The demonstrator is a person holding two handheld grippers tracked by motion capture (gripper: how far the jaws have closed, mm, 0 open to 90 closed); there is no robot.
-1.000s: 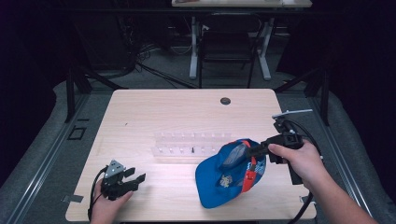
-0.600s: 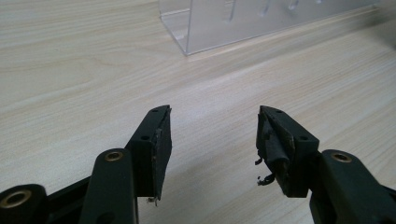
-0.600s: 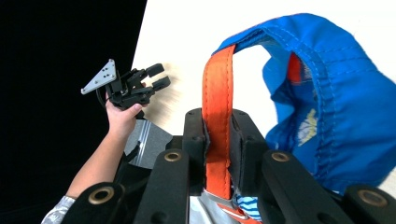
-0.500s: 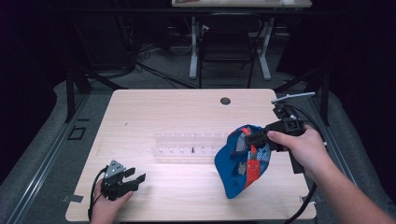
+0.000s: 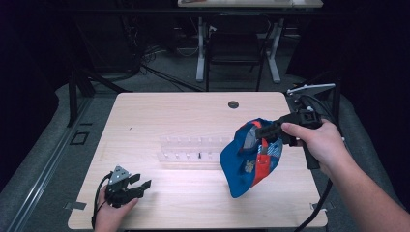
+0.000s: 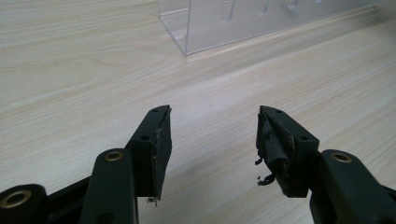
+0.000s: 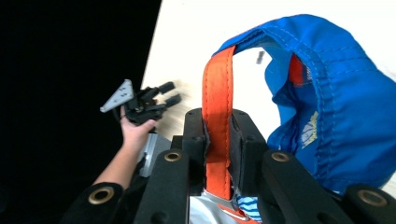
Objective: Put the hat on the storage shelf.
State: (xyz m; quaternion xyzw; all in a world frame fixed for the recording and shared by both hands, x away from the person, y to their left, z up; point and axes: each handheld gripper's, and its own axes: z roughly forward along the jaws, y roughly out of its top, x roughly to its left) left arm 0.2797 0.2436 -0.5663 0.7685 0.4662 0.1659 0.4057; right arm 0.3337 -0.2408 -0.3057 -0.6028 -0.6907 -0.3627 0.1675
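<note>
Right gripper (image 7: 218,154) fingers pinch orange strap (image 7: 217,107); blue cap (image 5: 251,157) now hangs off table, lifted since a second ago. Left gripper (image 5: 140,186) spread, idle. Ready to carry toward clear rack (image 5: 193,152).

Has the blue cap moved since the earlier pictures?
Yes. The blue cap, clamped by its orange strap in the right gripper, has risen off the table, beside the clear rack.

I see a soft blue cloth cap (image 5: 249,162) with an orange woven strap (image 7: 217,116). The table (image 5: 183,116) looks like pale, smooth wood. The rack (image 5: 186,150) is clear, shiny plastic. My grippers' pads (image 6: 161,149) look matt black and worn.
</note>
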